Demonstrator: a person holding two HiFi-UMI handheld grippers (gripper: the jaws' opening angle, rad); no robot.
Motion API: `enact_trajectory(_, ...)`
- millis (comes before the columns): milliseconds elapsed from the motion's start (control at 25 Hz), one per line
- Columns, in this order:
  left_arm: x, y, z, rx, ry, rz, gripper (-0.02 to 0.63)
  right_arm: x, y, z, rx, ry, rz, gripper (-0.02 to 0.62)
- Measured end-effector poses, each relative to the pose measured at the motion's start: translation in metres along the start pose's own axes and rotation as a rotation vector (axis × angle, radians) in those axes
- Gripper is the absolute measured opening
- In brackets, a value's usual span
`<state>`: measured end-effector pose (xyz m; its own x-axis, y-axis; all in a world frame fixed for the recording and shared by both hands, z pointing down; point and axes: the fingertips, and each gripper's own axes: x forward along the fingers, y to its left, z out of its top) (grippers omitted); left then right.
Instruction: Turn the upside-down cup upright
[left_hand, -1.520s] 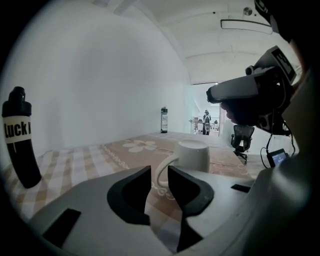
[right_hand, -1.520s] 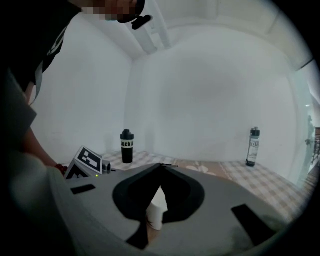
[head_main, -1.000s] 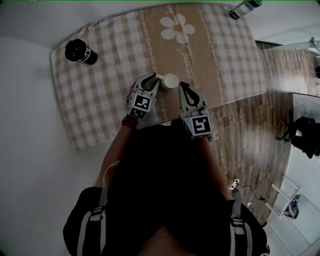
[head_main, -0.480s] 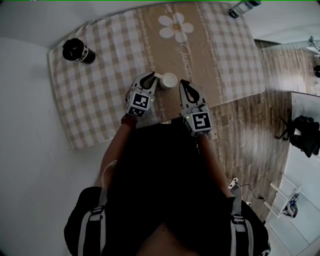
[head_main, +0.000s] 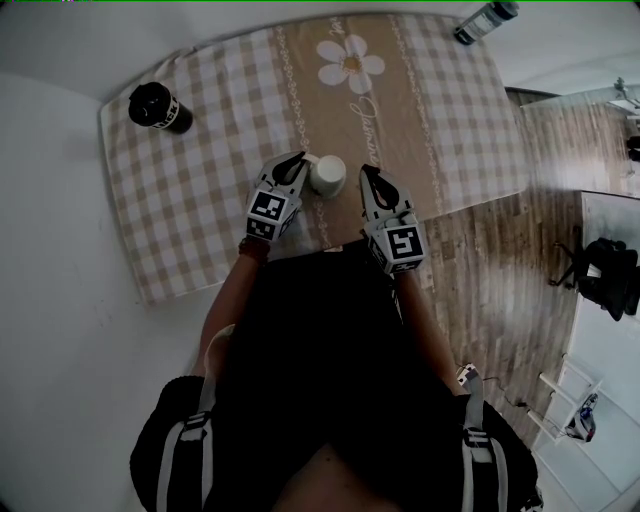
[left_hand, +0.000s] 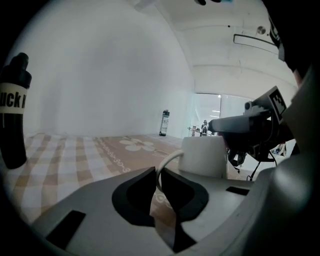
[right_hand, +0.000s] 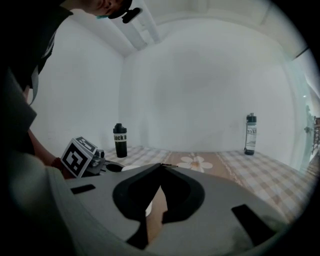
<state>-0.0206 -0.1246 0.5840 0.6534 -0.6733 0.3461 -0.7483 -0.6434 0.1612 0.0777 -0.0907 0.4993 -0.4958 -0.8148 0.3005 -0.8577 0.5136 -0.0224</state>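
On checked cloth (head_main: 200, 200), smooth white cup (head_main: 327, 174)

Plain home-like room: checked tablecloth (head_main: 200, 190) with daisy print, wood-plank floor (head_main: 500, 270) at right, bare white walls (right_hand: 200, 85), two drink bottles (head_main: 158, 106).

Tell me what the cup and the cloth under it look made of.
Cup: probably glazed ceramic, possibly plastic; smooth, plain white walls.
Cloth: woven fabric, matte; checked print with a daisy, and a wavy, uneven edge.
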Motion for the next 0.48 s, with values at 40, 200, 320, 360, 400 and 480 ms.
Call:
enact_trajectory(40, -0.003, 0.000, 0.003, -0.007, -0.009, 0.002, 0.037, -0.001, 0.002, 0.001, 0.006, -0.010, 0.017, 0.003)
enact_trajectory(200, -0.017, -0.001, 0.027, -0.014, -0.063, 0.004, 0.037, -0.004, 0.022, 0.013, 0.009, -0.084, 0.149, 0.098)
enact_trajectory(320, -0.030, 0.001, 0.050, -0.023, -0.125, 0.002, 0.038, -0.006, 0.042, 0.031, 0.018, -0.154, 0.261, 0.223)
enact_trajectory(360, -0.034, 0.002, 0.057, -0.032, -0.146, -0.002, 0.041, -0.006, 0.049, 0.034, 0.017, -0.167, 0.298, 0.252)
enact_trajectory(400, -0.038, 0.003, 0.063, -0.042, -0.166, -0.005, 0.043, -0.006, 0.056, 0.036, 0.009, -0.168, 0.337, 0.303)
enact_trajectory(480, -0.045, 0.005, 0.077, -0.057, -0.202, -0.011, 0.043, -0.006, 0.069, 0.034, -0.015, -0.155, 0.405, 0.364)
